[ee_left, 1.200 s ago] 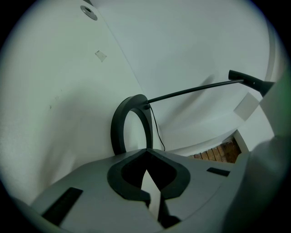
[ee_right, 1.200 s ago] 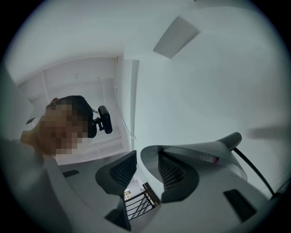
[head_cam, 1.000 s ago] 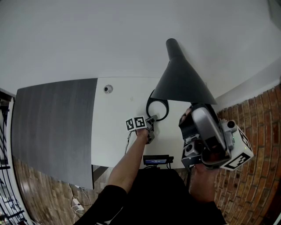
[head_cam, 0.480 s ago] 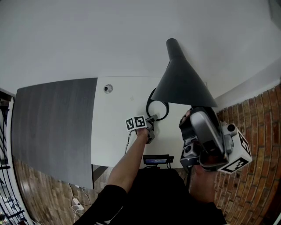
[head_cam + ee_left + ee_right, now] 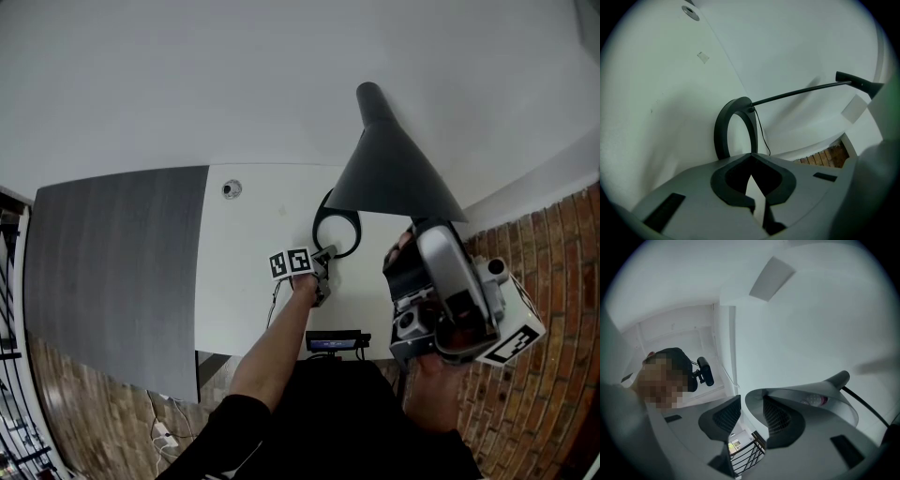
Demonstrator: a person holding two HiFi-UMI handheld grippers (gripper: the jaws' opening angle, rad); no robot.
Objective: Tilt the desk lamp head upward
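The desk lamp's dark cone shade (image 5: 389, 169) stands over its black ring base (image 5: 336, 232) on the white desk (image 5: 244, 281). My right gripper (image 5: 417, 246) reaches up to the shade's lower rim. In the right gripper view the rim of the shade (image 5: 820, 399) runs between the jaws of the right gripper (image 5: 749, 404), one pad outside and one inside, close to the bulb (image 5: 813, 401). My left gripper (image 5: 326, 253) rests shut on the desk at the ring base. The left gripper (image 5: 750, 157) looks at the base (image 5: 723, 136) and the thin lamp arm (image 5: 801, 93).
A dark grey panel (image 5: 112, 272) adjoins the desk's left side. A cable hole (image 5: 231, 190) sits near the desk's back edge. A small device with a display (image 5: 335, 342) hangs at the front edge. The lamp cord (image 5: 761, 136) trails behind the base. Brick floor (image 5: 544, 253) lies to the right.
My right gripper has shifted slightly right and turned a little. The shade has nudged a little to the right with it. Left gripper and ring base have stayed put.
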